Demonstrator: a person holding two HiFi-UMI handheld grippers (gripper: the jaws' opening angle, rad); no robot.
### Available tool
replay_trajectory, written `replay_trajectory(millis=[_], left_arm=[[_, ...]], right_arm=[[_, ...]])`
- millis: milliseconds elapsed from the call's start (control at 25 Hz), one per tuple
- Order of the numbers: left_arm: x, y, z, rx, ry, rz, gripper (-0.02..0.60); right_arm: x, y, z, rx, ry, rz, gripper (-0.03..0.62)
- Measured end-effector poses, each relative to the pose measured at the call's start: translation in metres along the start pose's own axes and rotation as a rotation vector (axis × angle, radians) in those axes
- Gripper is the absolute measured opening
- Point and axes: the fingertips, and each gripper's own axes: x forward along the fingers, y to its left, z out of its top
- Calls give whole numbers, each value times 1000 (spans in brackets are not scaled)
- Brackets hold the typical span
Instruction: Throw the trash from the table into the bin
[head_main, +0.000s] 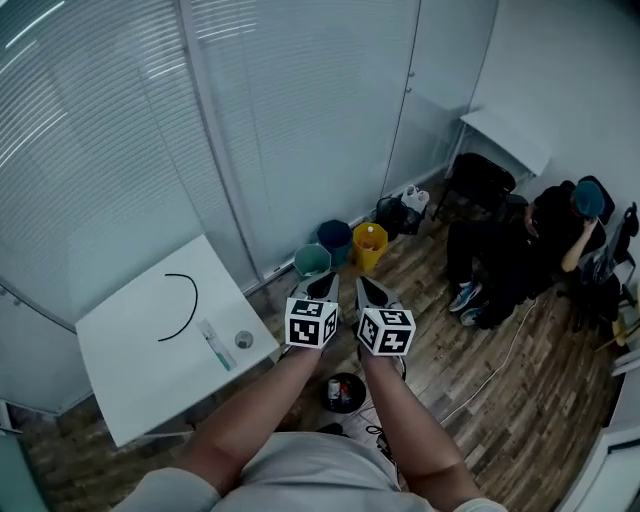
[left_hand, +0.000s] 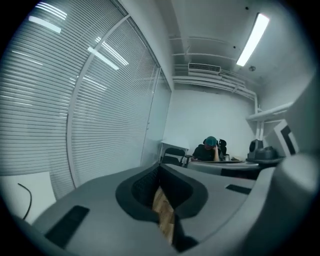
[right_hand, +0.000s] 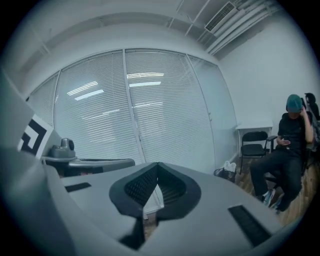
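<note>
Shut and empty, left tool (head_main: 322, 287) and right tool (head_main: 368, 290); tube (head_main: 216, 346) on bench (head_main: 130, 370) at eight o'clock, nearer left.

— What stands between the table (head_main: 140, 375) and the bins (head_main: 335, 240)?
— Open floor (head_main: 445, 335). Blinds (head_main: 300, 120) run close behind the bins; a seated person (head_main: 510, 255) is well right; a cable (head_main: 492, 368) trails underfoot.
</note>
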Motion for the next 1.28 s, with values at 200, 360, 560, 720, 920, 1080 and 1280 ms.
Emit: replay_trajectory(millis=[200,360,560,720,920,1080,1280], left_arm=[[-42,67,1,-11,-18,116,6],[-81,114,1,-39,-43,183,6],[-132,162,-5,-64,-55,241,6],[-171,199,-6,-88,-67,279,6],[-227,246,-10,-103,-81,334,6],[-279,291,-23,-113,-85,395,6],[-343,343,-30,-131,-99,465,6]], right_arm=[[32,65,-8,-43,29,103,6],[53,114,-16,-65,42,156,6],[67,187,-27,-92,53,221,6],[77,241,-37,-109,73,268,6],[88,310,-51,-120,88,317,6],[97,376,-66,-147,94,373,5],[109,456,-80,-164,111,446,6]])
